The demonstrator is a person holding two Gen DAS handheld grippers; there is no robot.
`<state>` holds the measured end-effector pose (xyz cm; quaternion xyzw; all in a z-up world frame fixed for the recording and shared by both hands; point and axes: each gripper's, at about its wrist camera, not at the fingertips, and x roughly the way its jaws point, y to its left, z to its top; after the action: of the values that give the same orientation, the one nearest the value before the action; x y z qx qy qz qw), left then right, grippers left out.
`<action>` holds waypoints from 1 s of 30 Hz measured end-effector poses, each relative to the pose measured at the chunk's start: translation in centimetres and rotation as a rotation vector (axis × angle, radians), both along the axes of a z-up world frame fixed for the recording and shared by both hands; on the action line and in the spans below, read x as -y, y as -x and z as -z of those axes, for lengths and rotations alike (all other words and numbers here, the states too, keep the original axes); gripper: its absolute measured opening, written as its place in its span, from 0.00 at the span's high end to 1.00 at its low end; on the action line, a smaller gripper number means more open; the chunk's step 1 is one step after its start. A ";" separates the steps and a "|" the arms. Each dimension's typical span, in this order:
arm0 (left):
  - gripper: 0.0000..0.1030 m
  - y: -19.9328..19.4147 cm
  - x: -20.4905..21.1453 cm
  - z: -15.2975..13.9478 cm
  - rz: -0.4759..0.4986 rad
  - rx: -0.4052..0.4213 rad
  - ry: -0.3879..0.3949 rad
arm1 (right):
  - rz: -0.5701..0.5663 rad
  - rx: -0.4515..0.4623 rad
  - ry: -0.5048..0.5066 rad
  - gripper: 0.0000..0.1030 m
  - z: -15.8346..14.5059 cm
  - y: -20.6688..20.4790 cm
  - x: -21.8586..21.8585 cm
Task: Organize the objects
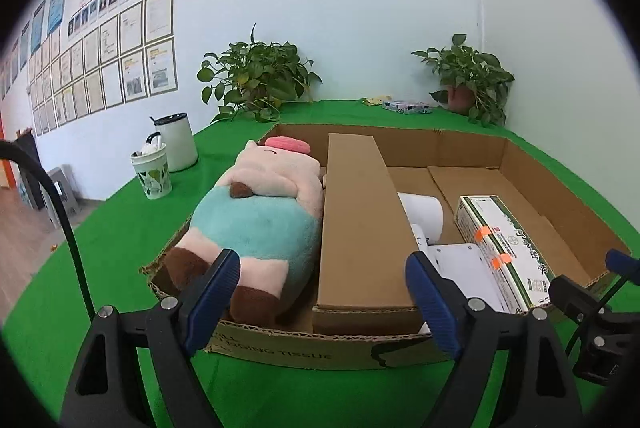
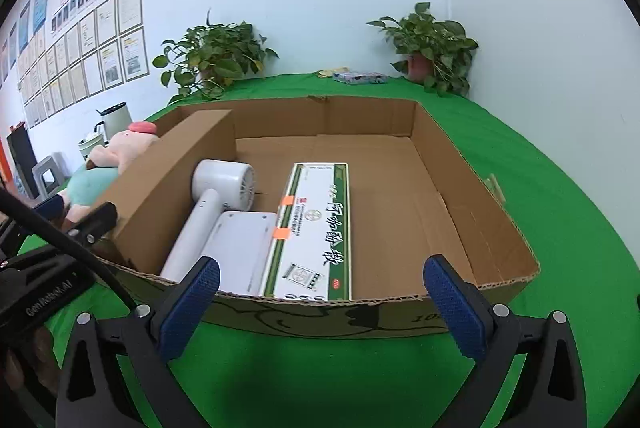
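Your grippers: left gripper (image 1: 326, 302) and right gripper (image 2: 322, 302) have black frames, blue textured pads (image 2: 191, 304), silver screws behind them, black cable (image 2: 72, 252) alongside.

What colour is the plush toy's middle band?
Teal plush toy band, clearest in the left wrist view.

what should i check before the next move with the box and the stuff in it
1. Left gripper open and empty: ok.
2. Right gripper open and empty: ok.
3. Plush toy lies inside the left part of the cardboard box, beside the divider: ok.
4. Hair dryer and green-and-white carton lie side by side in the right part: ok.
5. Free floor to the right of the carton: ok.
6. Anything left to put away on the green table: cannot tell.
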<state>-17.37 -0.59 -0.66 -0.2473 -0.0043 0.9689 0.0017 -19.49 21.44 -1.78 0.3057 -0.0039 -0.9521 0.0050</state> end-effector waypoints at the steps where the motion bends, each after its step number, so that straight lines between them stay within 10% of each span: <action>1: 0.17 0.0 0.1 0.1 -0.003 -0.003 -0.014 | 0.005 -0.001 0.000 0.00 0.3 0.1 -0.3; 30: 0.16 -1.0 -0.7 0.8 0.027 -0.080 0.017 | 0.017 -0.090 -0.051 0.00 1.6 -0.9 0.3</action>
<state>-16.39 0.08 -1.45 -0.2083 0.0075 0.9780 0.0129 -18.57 21.11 -3.35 0.2626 0.0182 -0.9647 -0.0107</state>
